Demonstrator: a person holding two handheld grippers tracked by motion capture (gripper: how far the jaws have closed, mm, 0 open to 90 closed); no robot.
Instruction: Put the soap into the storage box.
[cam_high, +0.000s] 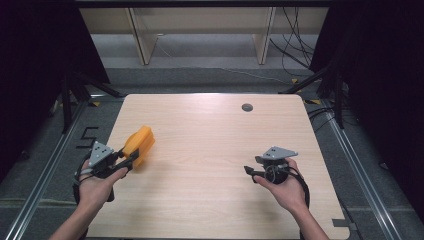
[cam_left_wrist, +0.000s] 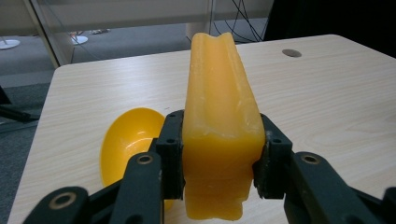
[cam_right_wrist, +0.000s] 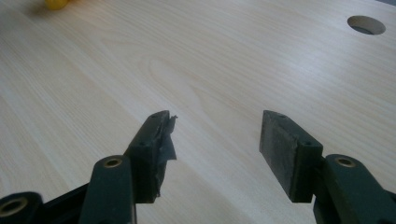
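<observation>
A long yellow-orange block (cam_left_wrist: 219, 93) is clamped between the jaws of my left gripper (cam_left_wrist: 218, 151), which is shut on its near end. The block's far end points away over the table. In the high view, that gripper (cam_high: 129, 158) and the block (cam_high: 140, 141) are near the table's left edge. A yellow bowl-shaped piece (cam_left_wrist: 127, 140) lies on the table just left of the block. My right gripper (cam_right_wrist: 217, 135) stands open over bare wood with nothing between its jaws. In the high view it (cam_high: 249, 172) is at the front right.
The light wooden table (cam_high: 210, 140) has a round cable hole (cam_high: 247, 107) near its far edge, also seen as the hole (cam_right_wrist: 366, 24) in the right gripper view. Dark stands and cables flank the table. Shelving legs stand beyond the far edge.
</observation>
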